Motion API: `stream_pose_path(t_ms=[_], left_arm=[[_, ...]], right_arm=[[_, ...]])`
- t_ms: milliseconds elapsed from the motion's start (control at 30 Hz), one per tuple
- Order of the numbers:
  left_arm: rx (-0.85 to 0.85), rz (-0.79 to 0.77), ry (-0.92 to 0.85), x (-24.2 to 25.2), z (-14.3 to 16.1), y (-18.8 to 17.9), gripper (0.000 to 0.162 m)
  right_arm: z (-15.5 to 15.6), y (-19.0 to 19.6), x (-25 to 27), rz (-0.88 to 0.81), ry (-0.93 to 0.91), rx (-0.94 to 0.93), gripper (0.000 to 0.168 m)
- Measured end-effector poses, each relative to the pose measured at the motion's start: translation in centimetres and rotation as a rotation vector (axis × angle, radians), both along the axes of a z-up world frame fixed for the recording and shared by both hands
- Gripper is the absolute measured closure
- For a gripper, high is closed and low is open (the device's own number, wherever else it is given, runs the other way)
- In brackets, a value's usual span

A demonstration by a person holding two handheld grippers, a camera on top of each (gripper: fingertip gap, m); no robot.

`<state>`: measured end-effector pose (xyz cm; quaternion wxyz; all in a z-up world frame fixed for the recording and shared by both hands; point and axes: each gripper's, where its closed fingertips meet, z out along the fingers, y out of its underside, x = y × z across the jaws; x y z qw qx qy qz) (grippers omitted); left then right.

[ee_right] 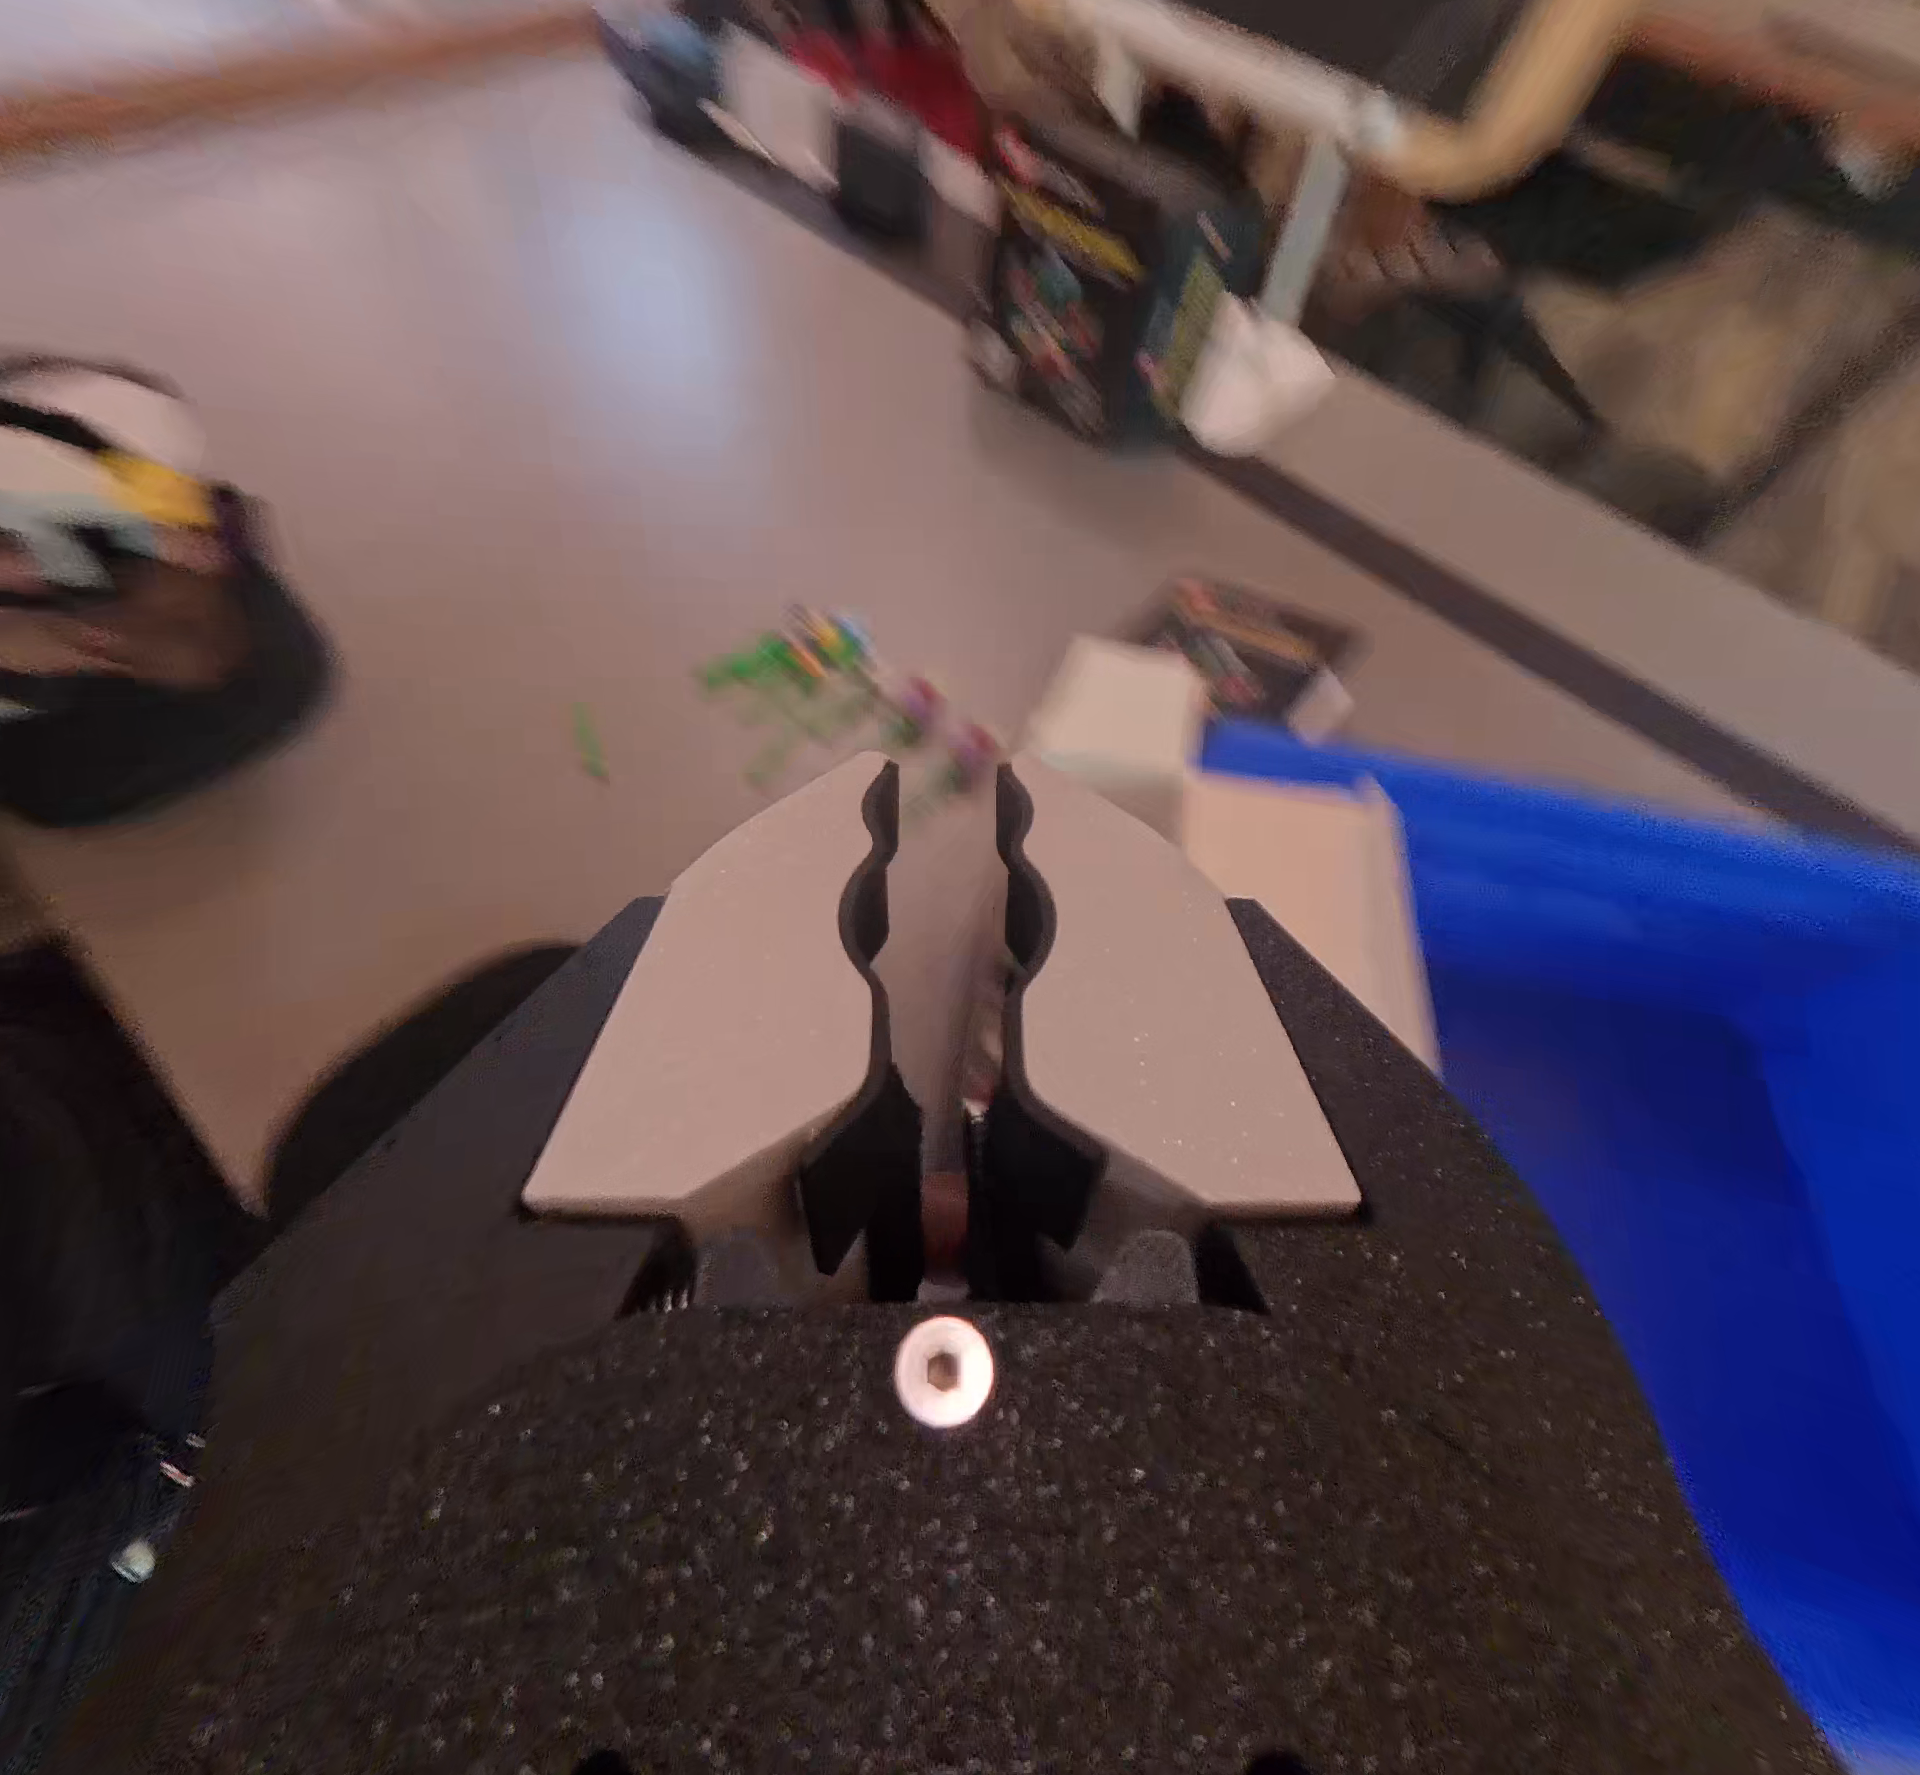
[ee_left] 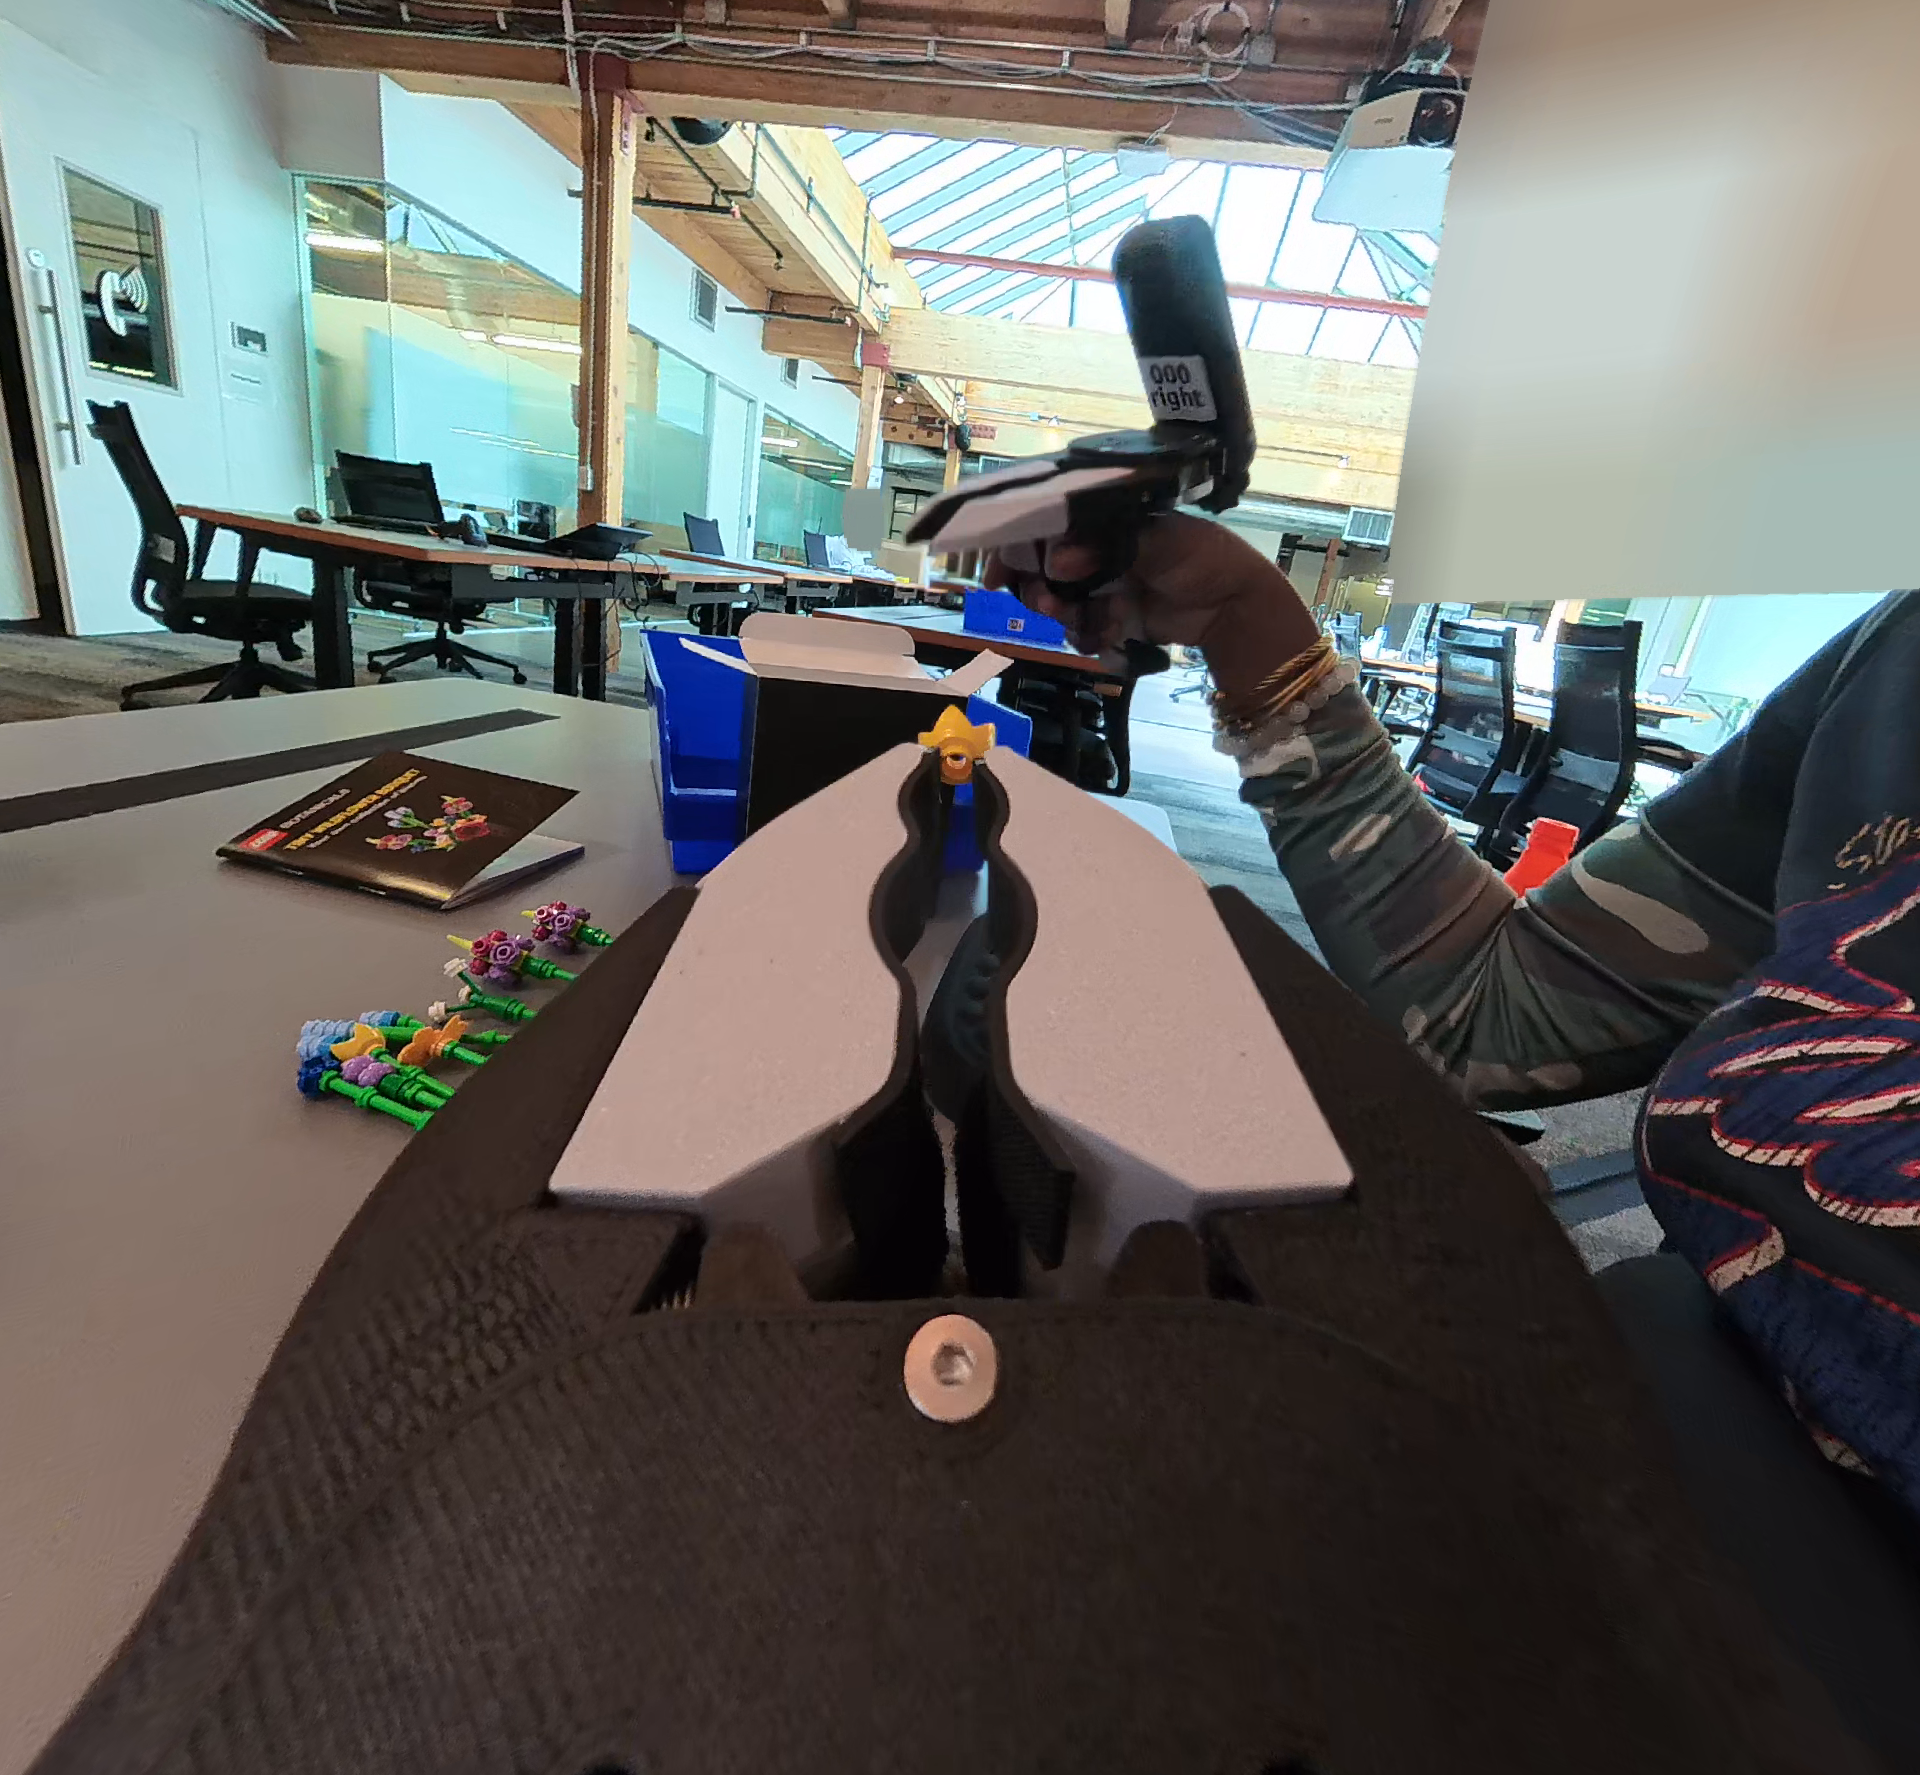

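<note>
**Yellow flower piece pinched at the left tips, right gripper raised clear**

Left gripper (ee_left: 951, 775) is pointing out over the grey table (ee_left: 156, 998), and we are seeing its jaws drawn together at the tips, clamping on a small yellow brick-built flower (ee_left: 954, 733) whose petals are showing just above the fingertips. Beyond it, at the far table edge, a blue bin (ee_left: 691, 769) is standing with an open black carton (ee_left: 831, 738) in it, white flaps up.

Near left of the gripper, a cluster of assembled toy flowers (ee_left: 436, 1029) with green stems is lying flat on the table: purple, blue, orange and yellow heads, packed close. Farther left, a dark instruction booklet (ee_left: 405, 832) is lying closed.

We are noting the right gripper (ee_right: 940, 775) held high in the air, well apart from the table, gripped by a hand (ee_left: 1164, 582) with bracelets at the wrist. Its own view is badly blurred; its jaws are standing apart with nothing between them. Below it we are making out the blurred flower cluster (ee_right: 831, 676), the blue bin (ee_right: 1662, 998) at near right with the white-flapped carton (ee_right: 1122, 717) and the booklet (ee_right: 1247, 645) beyond, and the left gripper (ee_right: 125, 603) at the left edge.
</note>
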<state>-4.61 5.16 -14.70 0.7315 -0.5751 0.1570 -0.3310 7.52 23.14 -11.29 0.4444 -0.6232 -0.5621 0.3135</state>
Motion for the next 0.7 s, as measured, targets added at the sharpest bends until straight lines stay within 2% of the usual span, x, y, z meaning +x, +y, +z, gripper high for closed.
stream_pose_path(t_ms=[67,133,267,400,533,700], left_arm=[[0.021,-0.006,0.005,0.2,0.2,-0.2,0.156],[0.056,-0.003,0.034,0.5,0.4,-0.5,0.156],[0.125,0.034,0.114,0.9,0.5,-0.9,0.156],[0.17,0.045,0.138,1.1,0.7,-1.3,0.156],[0.174,0.043,0.139,1.1,0.8,-1.3,0.156],[0.172,0.042,0.138,1.1,0.7,-1.3,0.156]], right_arm=[[2.3,-5.2,-3.0,0.251,0.166,-0.023,0.151],[2.9,-10.5,-5.3,0.486,0.225,-0.083,0.151],[0.3,-17.7,-8.3,0.774,0.128,-0.207,0.145],[-2.3,-18.9,-10.7,0.771,0.061,-0.201,0.136],[-2.1,-19.3,-11.6,0.784,0.132,-0.219,0.143],[-2.6,-19.5,-11.7,0.808,0.133,-0.25,0.146]])
